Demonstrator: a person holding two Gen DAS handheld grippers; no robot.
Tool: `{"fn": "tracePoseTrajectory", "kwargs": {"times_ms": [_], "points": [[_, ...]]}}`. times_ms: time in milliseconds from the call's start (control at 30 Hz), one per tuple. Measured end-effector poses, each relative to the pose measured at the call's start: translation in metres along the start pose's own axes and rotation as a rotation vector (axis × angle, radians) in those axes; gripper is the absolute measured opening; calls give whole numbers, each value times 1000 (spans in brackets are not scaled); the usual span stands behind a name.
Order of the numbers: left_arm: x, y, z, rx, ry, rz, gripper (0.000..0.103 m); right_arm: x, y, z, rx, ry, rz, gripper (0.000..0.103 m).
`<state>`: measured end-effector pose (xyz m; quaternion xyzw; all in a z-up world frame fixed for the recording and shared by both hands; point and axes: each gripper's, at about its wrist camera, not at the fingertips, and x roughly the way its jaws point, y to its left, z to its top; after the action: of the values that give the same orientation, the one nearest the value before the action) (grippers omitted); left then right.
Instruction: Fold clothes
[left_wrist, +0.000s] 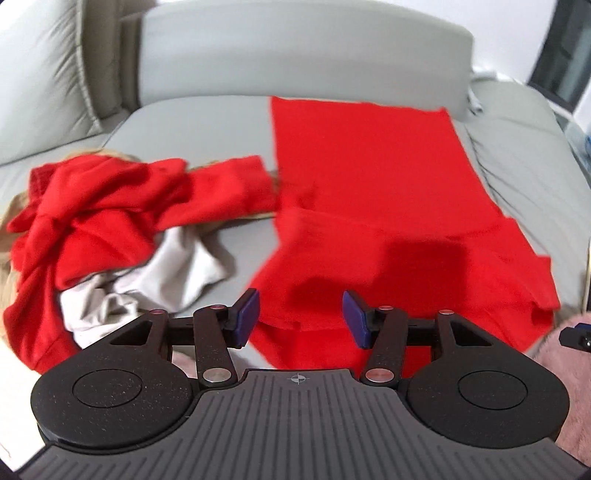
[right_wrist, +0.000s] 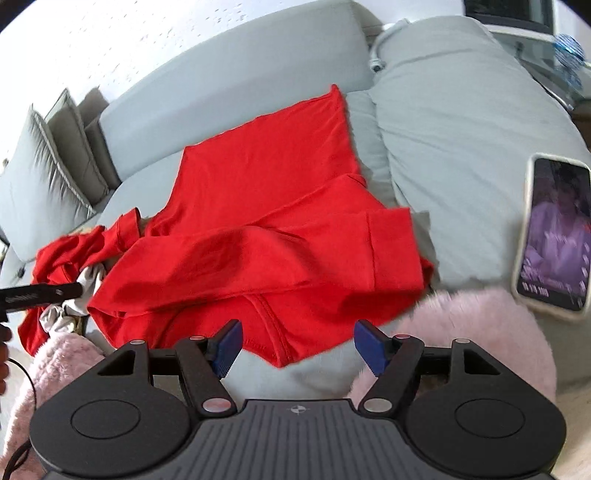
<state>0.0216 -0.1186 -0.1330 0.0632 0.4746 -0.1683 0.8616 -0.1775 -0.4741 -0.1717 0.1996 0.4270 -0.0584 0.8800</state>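
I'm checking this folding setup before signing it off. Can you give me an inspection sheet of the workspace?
Surface: pale grey sofa seat, mostly smooth.
Job's things: red T-shirt spread on the seat, one side folded over, neckline nearest the cameras.
Clutter: crumpled heap of red, white and beige clothes beside the shirt; smartphone in a pale case, screen lit, on the grey cushion.
Grippers: left gripper open, above the shirt's near edge, nothing between the jaws; right gripper open over the collar, empty.
Cables: thin black cable at the right view's left edge.
Surroundings: fluffy pink fabric in the foreground; upright back cushions.
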Motion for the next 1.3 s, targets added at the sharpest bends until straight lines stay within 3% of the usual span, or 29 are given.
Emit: {"fn": "tracePoseTrajectory", "kwargs": {"times_ms": [233, 433, 533, 567, 600, 700, 867, 900, 933, 967, 1000, 1233, 1300], "points": [[29, 33, 6, -88, 25, 41, 56, 20, -7, 31, -78, -18, -99, 68], [61, 36, 16, -56, 78, 45, 56, 30, -17, 38, -117, -9, -158, 62], [89, 28, 18, 26, 174, 30, 53, 35, -25, 46, -96, -12, -187, 62], [96, 24, 17, 55, 204, 22, 42, 39, -32, 52, -74, -9, -201, 62], [101, 22, 16, 77, 223, 21, 16, 43, -35, 56, -60, -6, -205, 62], [106, 17, 13, 111, 254, 32, 7, 57, -42, 65, -49, 26, -212, 61], [95, 35, 8, -69, 270, 31, 6, 85, -53, 74, -21, 106, -213, 61], [93, 40, 4, -97, 266, 29, 6, 90, -57, 76, -2, 123, -204, 52], [92, 42, 2, -110, 260, 26, 6, 91, -58, 76, 8, 125, -197, 24], [91, 43, 1, -117, 257, 25, 6, 90, -58, 78, 11, 116, -180, 11], [90, 45, 0, -131, 252, 18, 7, 85, -52, 80, -31, 83, -202, 6], [90, 48, -3, -146, 240, 26, 8, 69, -18, 88, -216, -80, -273, 4], [90, 50, -2, -145, 242, 30, 23, 78, -17, 88, -231, -51, -276, 8]]}}
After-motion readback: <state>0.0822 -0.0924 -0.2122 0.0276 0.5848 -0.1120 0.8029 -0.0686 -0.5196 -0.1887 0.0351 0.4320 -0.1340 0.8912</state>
